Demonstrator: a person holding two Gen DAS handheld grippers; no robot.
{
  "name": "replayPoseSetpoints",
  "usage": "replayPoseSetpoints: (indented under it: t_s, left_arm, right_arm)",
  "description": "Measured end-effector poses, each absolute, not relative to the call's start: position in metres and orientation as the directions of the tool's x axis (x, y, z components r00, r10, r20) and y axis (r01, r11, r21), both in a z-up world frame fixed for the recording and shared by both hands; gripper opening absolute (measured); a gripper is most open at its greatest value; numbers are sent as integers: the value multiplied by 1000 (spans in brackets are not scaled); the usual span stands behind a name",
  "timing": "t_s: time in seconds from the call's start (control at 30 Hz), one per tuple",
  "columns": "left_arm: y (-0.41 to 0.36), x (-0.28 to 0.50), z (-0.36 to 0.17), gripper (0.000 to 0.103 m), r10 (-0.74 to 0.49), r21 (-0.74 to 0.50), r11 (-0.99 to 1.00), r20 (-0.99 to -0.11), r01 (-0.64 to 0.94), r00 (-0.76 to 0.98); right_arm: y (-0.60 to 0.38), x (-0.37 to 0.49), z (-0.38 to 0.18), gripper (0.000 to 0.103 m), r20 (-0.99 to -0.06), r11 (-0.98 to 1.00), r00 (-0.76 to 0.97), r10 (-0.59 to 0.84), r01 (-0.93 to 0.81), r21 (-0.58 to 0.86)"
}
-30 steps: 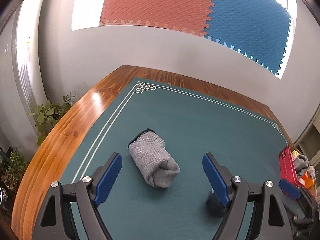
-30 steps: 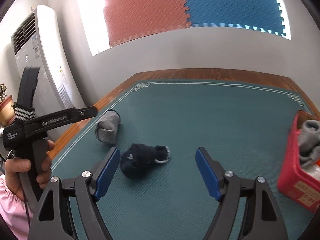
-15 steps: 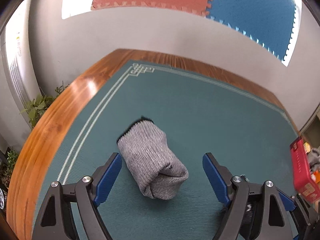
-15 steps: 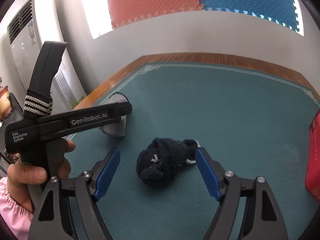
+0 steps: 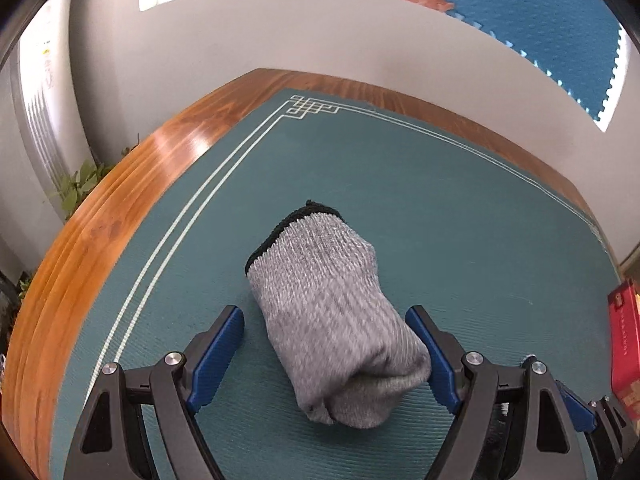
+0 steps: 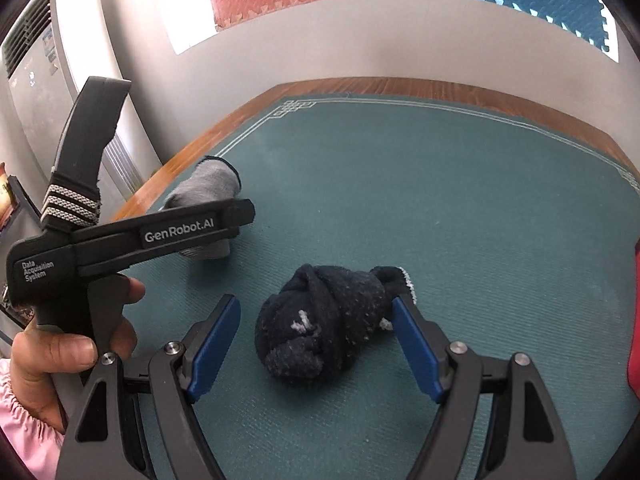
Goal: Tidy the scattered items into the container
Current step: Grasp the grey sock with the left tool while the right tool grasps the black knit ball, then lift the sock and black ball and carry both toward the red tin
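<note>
A rolled grey sock (image 5: 316,264) with a black cuff lies on the green mat (image 5: 400,168). My left gripper (image 5: 324,312) is open and straddles its near end; the right pad is at the sock's side, the left pad stands apart. In the right wrist view a balled dark navy sock (image 6: 320,328) lies between the open fingers of my right gripper (image 6: 316,301), its right pad close against the sock's cuff end. The grey sock (image 6: 208,184) shows behind the left tool's black body (image 6: 160,232), held by a hand (image 6: 60,352). The red container (image 5: 624,340) is at the far right.
The mat covers a wooden table whose edge (image 5: 120,208) curves along the left and back. A white air conditioner (image 6: 48,80) and potted plants (image 5: 76,188) stand beyond the left edge. The red container's wall (image 6: 634,320) shows at the right rim.
Both grippers have come down and forward toward the mat. The grey sock now sits between the left fingers and the navy sock between the right fingers. Neither jaw width has changed.
</note>
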State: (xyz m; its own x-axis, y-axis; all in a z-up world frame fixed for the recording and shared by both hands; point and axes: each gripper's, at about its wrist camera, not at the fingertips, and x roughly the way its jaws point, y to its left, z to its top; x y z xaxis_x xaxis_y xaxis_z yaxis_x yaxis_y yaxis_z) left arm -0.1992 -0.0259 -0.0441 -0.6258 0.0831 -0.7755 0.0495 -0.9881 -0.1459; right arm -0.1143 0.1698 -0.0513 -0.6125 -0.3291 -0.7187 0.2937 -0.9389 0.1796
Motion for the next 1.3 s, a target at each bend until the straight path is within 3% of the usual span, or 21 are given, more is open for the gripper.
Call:
replayPoseSetpoints:
  t_s: [0.03,0.17,0.33,0.43,0.5,0.67,1.3]
  left_arm:
    - [-26,-199,-45,83,78,-142,-989,-776,52,-626]
    - [-25,-198,-44,56,75,-136,-989,-773,49,-630]
    - [-29,-195,-43,51,94,-167,-984,-771,57,-630]
    - [-27,-192,-40,50,99,-169,-984,-767,51,-634]
    - [-25,-189,-37,50,95,-161,-986,-759,45,-644]
    - [-16,-183,-29,50,80,-134,-991,-741,30,-667]
    - [-4,-173,-19,50,63,-106,-994,-710,18,-701]
  right_arm:
    - [170,-116,-53,81,-725,-940,-607,-326,292,179]
    - [171,-121,-55,81,-731,-938,-596,-332,289,190]
    - [169,-119,-56,81,-738,-942,-597,-316,291,169]
    - [167,-118,-56,79,-743,-946,-598,-299,291,146]
    - [167,-118,-55,69,-745,-950,-604,-282,286,127]
    - [171,-115,-54,65,-736,-949,-610,-293,281,145]
    - [176,-104,-31,64,-663,-967,-715,-220,250,51]
